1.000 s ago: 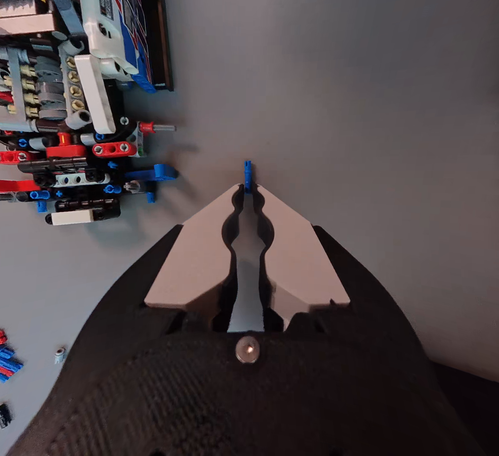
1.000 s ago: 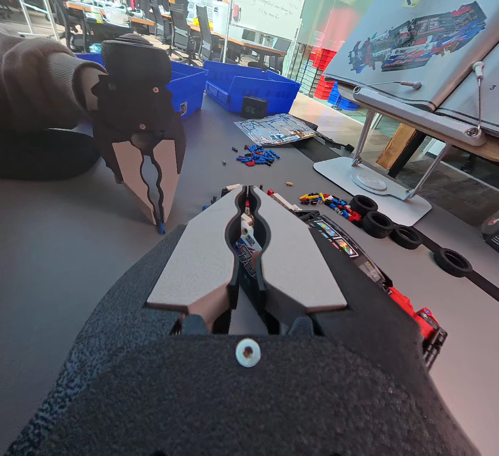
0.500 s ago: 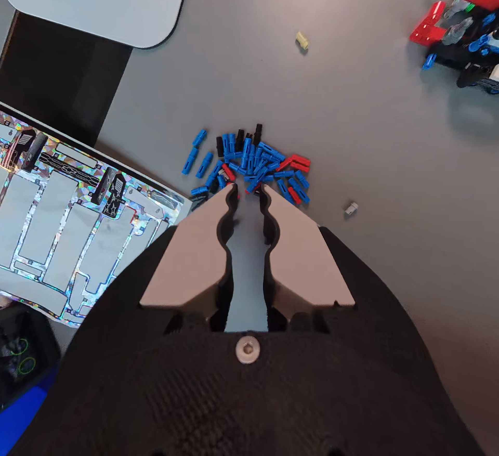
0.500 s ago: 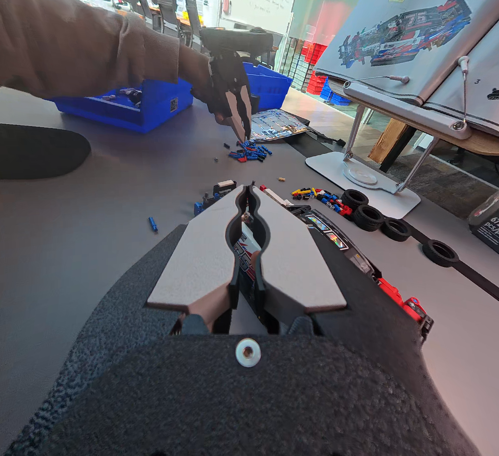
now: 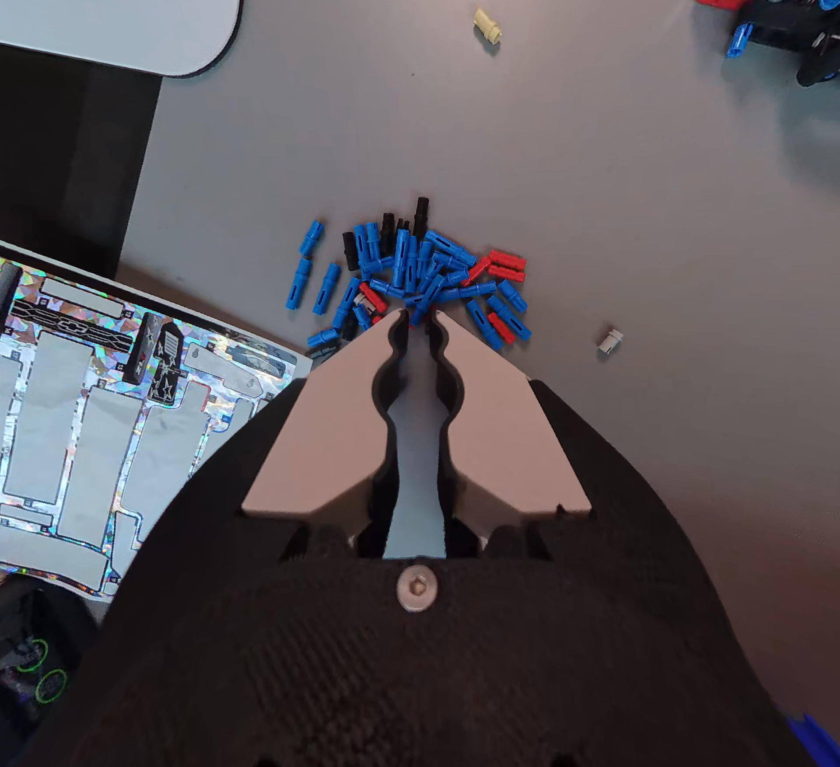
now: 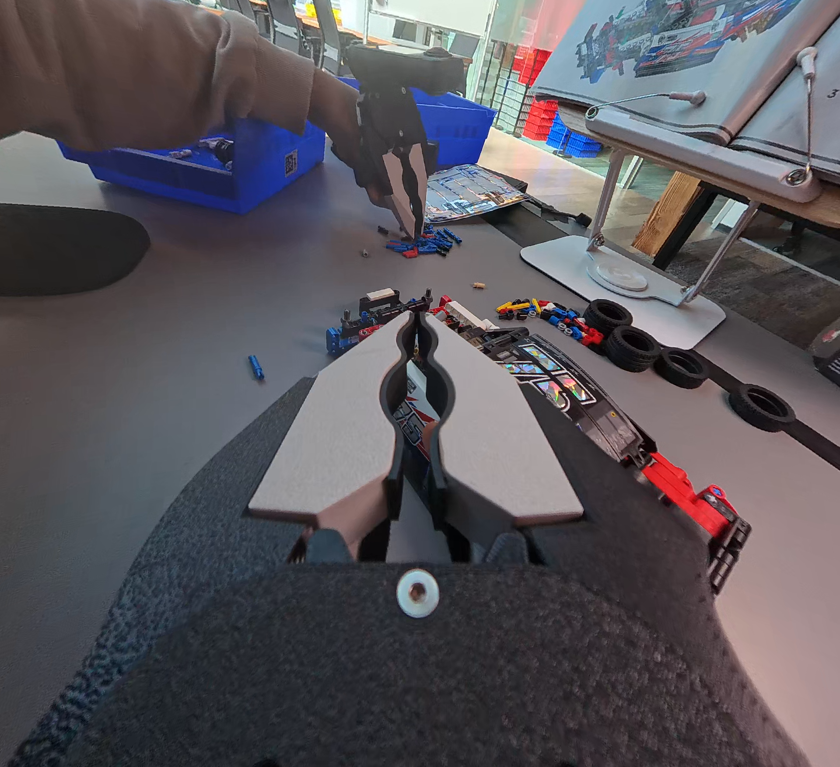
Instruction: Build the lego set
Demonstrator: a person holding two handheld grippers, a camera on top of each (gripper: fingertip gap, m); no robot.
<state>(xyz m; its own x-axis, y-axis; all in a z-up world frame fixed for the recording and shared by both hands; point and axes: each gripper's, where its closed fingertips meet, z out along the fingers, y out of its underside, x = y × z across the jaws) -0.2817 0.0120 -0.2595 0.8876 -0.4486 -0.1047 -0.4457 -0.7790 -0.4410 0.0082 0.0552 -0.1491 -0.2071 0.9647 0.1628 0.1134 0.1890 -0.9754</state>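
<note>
The left gripper (image 5: 419, 314) dips into the pin pile (image 5: 411, 275) on the desk (image 5: 591, 182), fingers slightly apart; nothing is held. The right gripper (image 6: 420, 319) hangs over the lego car (image 6: 536, 375), fingers nearly together, empty.

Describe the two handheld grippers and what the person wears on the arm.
Both grippers, the left gripper and the right gripper, have textured black bodies with a silver screw. Their flat pale grey fingers taper to a point, with wavy black inner edges. No cables show. A brown ribbed-cuff sleeve covers the arm.
</note>
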